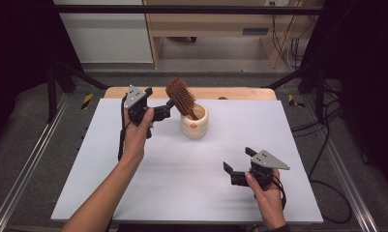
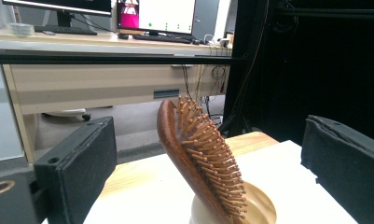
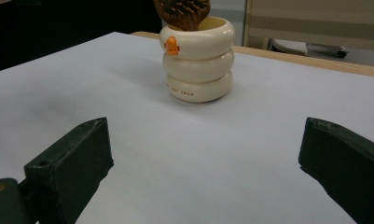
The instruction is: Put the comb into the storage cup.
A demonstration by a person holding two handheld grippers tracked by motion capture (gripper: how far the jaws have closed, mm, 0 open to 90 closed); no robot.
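Left hand-held gripper (image 1: 170,107) apart beside hairbrush (image 1: 181,97) in cream cup (image 1: 195,123), right hand-held gripper (image 1: 239,162) apart, white tabletop (image 1: 182,169)

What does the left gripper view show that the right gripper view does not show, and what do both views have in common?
The left gripper view alone shows the hairbrush's curved wooden back and full rows of bristles, plus a desk with monitors behind. The right gripper view alone shows the cream holder's whole outside: three stacked rings, an orange mark and the white table surface before it. Both show the brush standing tilted in the holder, between two open black jaws that touch nothing.
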